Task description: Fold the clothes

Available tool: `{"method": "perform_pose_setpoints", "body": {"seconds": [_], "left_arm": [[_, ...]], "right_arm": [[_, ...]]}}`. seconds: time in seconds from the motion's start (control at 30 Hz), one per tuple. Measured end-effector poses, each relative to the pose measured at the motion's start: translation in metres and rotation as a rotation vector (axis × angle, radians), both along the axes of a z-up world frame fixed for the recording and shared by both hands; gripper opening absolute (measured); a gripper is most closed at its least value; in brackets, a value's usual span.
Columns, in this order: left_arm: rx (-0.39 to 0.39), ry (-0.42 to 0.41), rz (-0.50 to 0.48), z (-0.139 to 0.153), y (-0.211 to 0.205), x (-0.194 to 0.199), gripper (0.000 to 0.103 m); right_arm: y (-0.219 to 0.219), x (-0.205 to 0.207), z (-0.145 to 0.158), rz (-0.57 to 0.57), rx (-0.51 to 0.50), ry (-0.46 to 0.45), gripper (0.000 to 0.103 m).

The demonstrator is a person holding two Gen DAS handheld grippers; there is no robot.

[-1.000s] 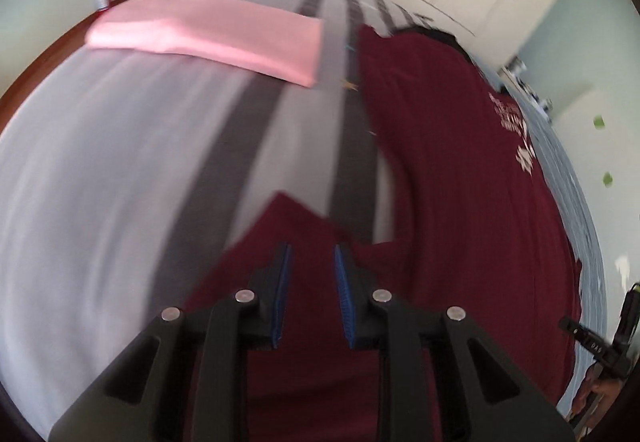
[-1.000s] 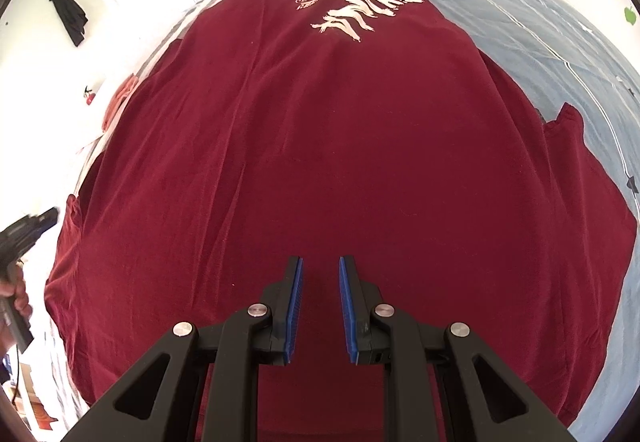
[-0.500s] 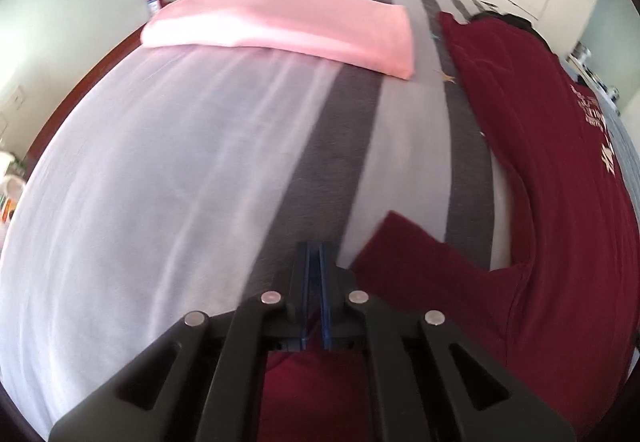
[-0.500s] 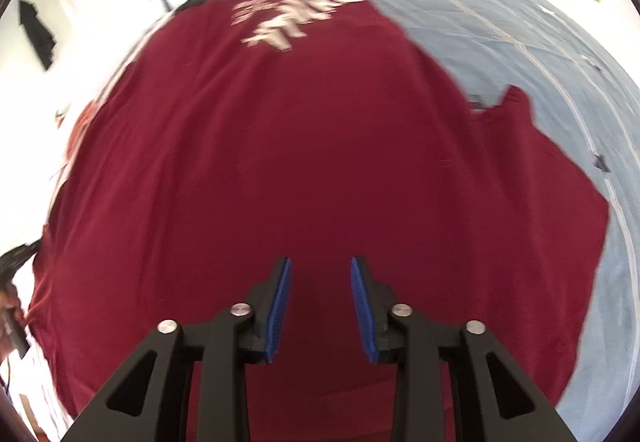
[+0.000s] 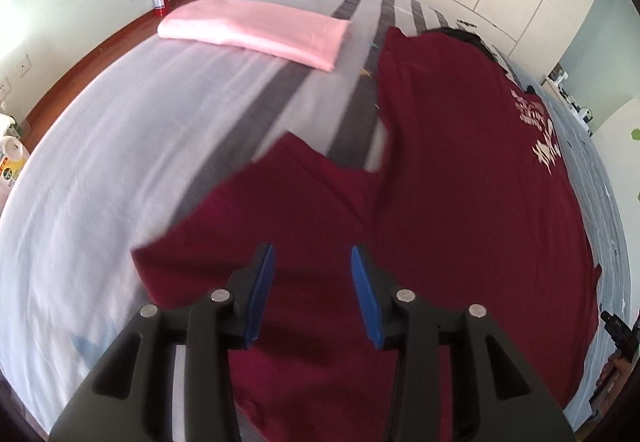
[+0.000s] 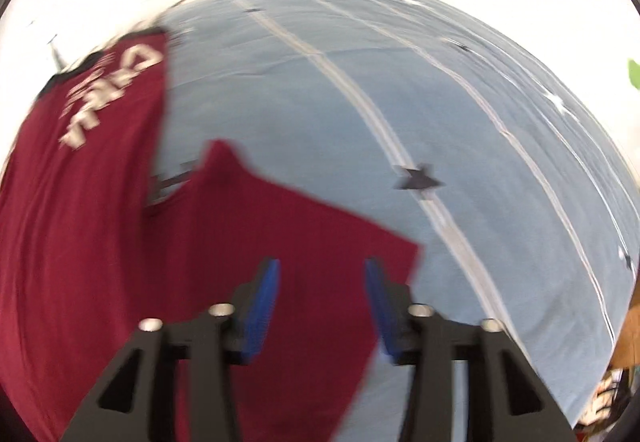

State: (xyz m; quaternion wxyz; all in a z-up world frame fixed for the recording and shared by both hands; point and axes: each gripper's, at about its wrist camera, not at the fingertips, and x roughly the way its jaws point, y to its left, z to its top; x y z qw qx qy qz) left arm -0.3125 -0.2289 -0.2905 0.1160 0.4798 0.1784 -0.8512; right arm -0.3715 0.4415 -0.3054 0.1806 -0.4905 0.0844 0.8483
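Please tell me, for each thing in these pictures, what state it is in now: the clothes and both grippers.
Maroon T-shirt: spread flat on the bed, print side up, not yet folded.
Left sleeve: laid out flat.
Right sleeve: laid out flat.
Pink cloth: folded, lying apart from the shirt.
Left gripper: jaws opening, empty, over the left sleeve.
Right gripper: jaws opening, empty, over the right sleeve.

We see our left hand-held gripper (image 5: 312, 290) as 2 matte black angular arms with triangular cut-outs, each arm carrying 2 round silver screw heads, and a ribbed blue pad (image 5: 260, 294) lining the inner face of each finger. Our right hand-held gripper (image 6: 320, 306) has the same build: black arms, 4 silver screws, blue pads (image 6: 260, 310), though blurred.
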Motion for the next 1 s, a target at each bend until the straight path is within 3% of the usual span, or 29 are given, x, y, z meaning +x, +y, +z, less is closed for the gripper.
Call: {"method": "perform_pose_setpoints", "body": {"seconds": [0.17,0.27,0.33,0.37,0.5,0.77,1.0], "left_arm": [[0.015,-0.02,-0.025,-0.002,0.036,-0.002,0.037],[0.009,-0.026,-0.048,0.0,0.05,-0.004,0.037],[0.004,-0.031,-0.057,0.001,0.057,-0.006,0.037],[0.002,-0.034,-0.06,0.002,0.06,-0.006,0.037],[0.001,-0.041,-0.06,0.006,0.07,-0.005,0.037],[0.012,-0.033,-0.053,0.015,0.082,-0.007,0.037],[0.008,-0.041,-0.049,0.018,0.088,-0.008,0.037]], "right_arm": [[0.04,0.004,-0.019,-0.051,-0.035,-0.035,0.06],[0.057,0.001,-0.034,-0.049,-0.15,-0.032,0.06],[0.06,-0.001,-0.037,-0.03,-0.17,-0.029,0.058],[0.061,-0.003,-0.038,-0.018,-0.17,-0.026,0.051],[0.064,-0.006,-0.036,0.015,-0.162,-0.02,0.003],[0.088,0.019,-0.01,0.007,-0.153,0.01,0.003],[0.098,0.013,-0.029,-0.008,-0.206,-0.04,0.007]]}}
